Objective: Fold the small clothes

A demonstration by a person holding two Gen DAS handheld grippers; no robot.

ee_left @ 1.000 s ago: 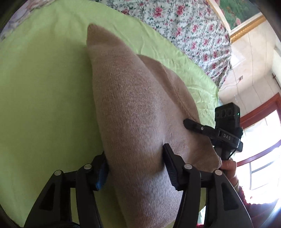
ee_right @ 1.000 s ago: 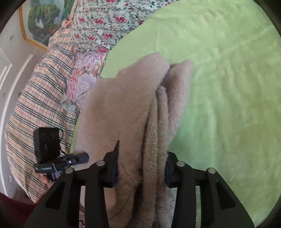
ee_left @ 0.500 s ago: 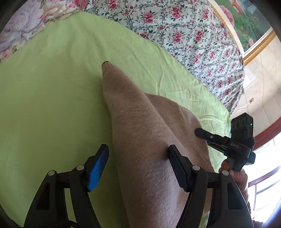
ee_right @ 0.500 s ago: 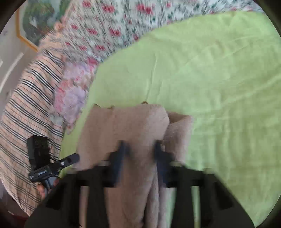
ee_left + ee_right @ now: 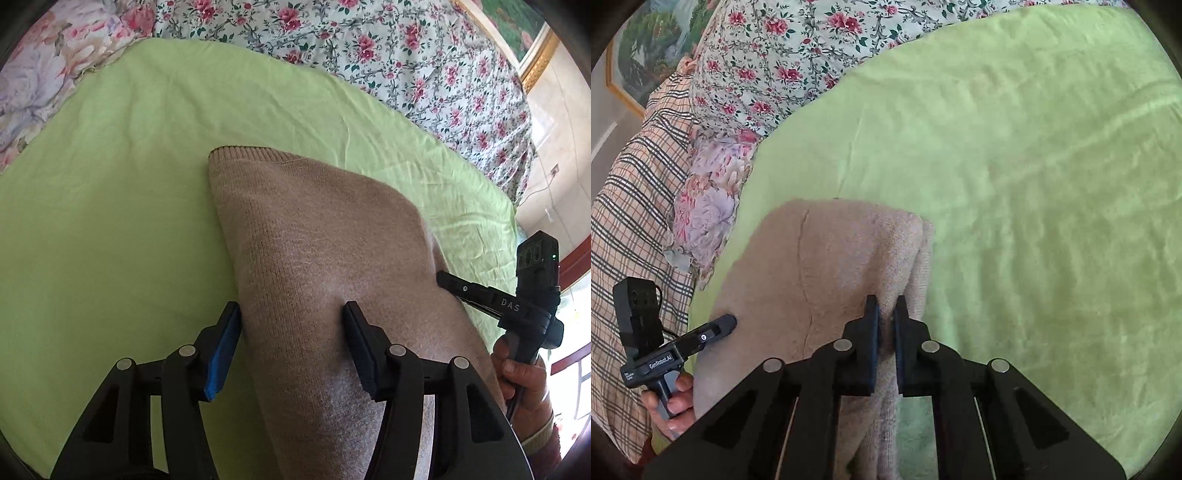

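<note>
A beige knit garment [image 5: 317, 236] lies partly folded on the green sheet [image 5: 110, 184]. My left gripper [image 5: 291, 332] is shut on the near edge of the garment, with thick cloth bunched between its jaws. My right gripper [image 5: 885, 325] is shut on the garment's [image 5: 827, 266] right edge, jaws close together with cloth pinched between them. The right gripper also shows in the left wrist view [image 5: 447, 282], and the left gripper shows in the right wrist view [image 5: 726, 323]. Each holds an opposite near corner.
The green sheet [image 5: 1034, 184] covers a bed. A floral quilt [image 5: 388, 55] lies along the far side, a pale floral pillow [image 5: 705, 214] and plaid cloth [image 5: 631, 192] at the left end. A framed picture hangs on the wall [image 5: 646, 48].
Both grippers pulled the garment back toward me across the sheet. The right jaws closed tighter on its edge. The left jaws closed onto the cloth again after standing wider half a second ago.
</note>
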